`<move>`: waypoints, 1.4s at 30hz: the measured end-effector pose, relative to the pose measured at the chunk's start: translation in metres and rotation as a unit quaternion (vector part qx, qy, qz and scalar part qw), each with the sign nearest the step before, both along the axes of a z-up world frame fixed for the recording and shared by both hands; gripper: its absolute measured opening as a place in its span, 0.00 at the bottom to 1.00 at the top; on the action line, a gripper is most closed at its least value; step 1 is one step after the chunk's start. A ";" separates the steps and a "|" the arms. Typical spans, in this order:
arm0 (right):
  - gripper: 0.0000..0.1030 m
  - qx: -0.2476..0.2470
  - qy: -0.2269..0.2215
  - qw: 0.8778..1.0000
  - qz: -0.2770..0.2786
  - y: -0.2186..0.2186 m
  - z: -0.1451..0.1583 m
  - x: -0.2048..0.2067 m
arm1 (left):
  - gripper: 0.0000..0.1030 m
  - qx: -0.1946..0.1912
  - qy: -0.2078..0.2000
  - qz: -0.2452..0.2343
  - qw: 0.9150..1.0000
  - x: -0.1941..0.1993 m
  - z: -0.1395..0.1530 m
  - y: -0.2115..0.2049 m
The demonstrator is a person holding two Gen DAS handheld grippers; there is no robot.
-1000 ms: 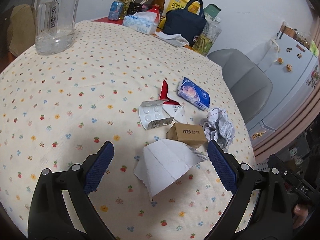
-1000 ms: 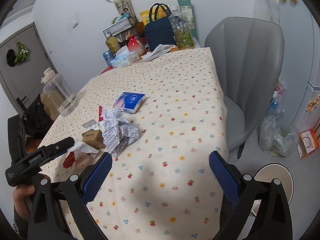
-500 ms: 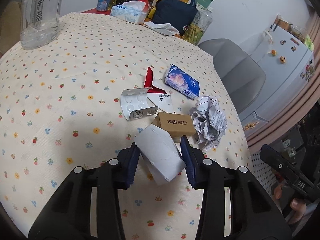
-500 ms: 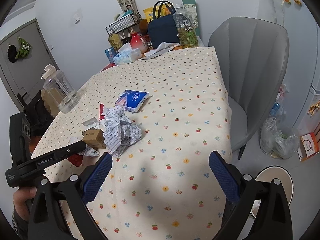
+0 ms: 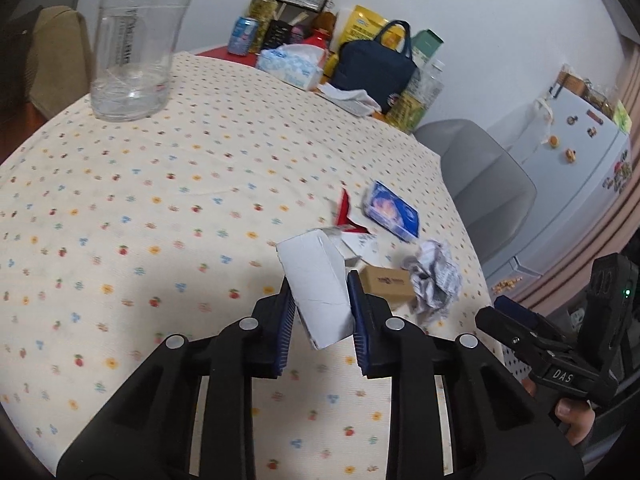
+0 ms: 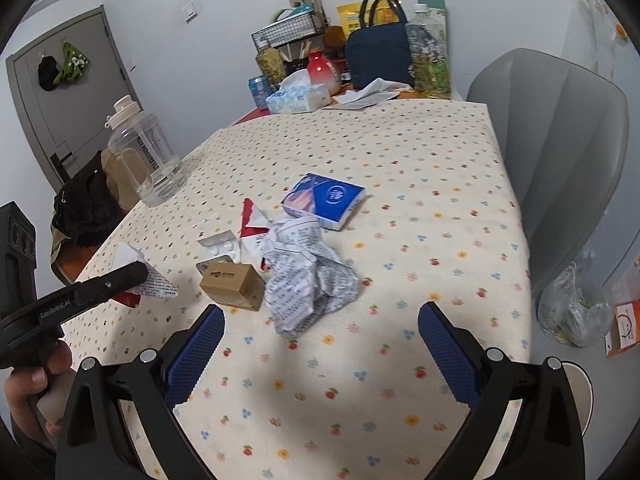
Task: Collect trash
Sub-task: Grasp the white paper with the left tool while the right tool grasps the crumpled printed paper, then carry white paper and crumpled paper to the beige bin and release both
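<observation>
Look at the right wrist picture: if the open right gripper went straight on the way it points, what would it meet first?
Most likely the crumpled paper, lying just ahead of the right gripper and between the lines of its open jaws. The small brown box sits slightly left. Depth is hard to judge through the fisheye.

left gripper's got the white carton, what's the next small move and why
Probably carry the white carton off the table toward a bin. The left gripper is shut on it and it already looks lifted off the cloth, while the right gripper hangs open over the crumpled paper, free to take that next.
</observation>
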State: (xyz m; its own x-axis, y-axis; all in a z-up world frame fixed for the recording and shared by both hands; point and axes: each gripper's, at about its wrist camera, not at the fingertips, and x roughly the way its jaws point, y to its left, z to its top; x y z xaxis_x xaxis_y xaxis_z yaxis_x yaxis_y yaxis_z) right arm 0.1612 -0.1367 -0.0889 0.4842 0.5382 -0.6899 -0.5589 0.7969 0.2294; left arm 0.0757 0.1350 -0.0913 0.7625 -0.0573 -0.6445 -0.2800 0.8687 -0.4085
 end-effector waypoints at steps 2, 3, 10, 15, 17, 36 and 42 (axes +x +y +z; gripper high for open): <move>0.92 -0.004 0.000 1.000 0.006 0.009 -0.001 0.001 | 0.25 0.001 0.000 0.011 1.000 -0.003 -0.002 0.007; 0.92 -0.006 0.000 1.000 0.008 0.012 -0.002 0.002 | 0.25 0.001 0.000 0.017 1.000 -0.005 -0.003 0.011; 0.92 -0.029 -0.002 0.999 0.014 0.034 -0.010 0.013 | 0.25 -0.004 0.004 0.031 1.000 -0.010 -0.009 0.024; 0.72 -0.050 0.006 0.998 0.023 0.048 -0.023 0.018 | 0.25 -0.006 0.007 0.033 0.999 -0.010 -0.012 0.028; 0.44 -0.053 0.018 0.997 0.044 0.052 -0.029 0.017 | 0.25 -0.006 0.009 0.033 0.999 -0.009 -0.013 0.027; 0.15 0.007 0.012 1.000 0.020 -0.012 -0.006 -0.002 | 0.25 0.013 0.001 0.001 1.000 0.003 0.003 -0.009; 0.15 0.023 0.011 1.000 0.001 -0.035 -0.002 -0.005 | 0.25 0.025 -0.005 -0.025 0.999 0.014 0.012 -0.035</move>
State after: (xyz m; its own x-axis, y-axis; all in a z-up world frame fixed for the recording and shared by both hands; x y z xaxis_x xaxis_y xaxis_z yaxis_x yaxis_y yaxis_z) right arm 0.1560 -0.1722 -0.0910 0.4688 0.5699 -0.6749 -0.5547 0.7846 0.2772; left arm 0.0896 0.1000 -0.0792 0.7658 -0.0641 -0.6399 -0.2315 0.9008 -0.3673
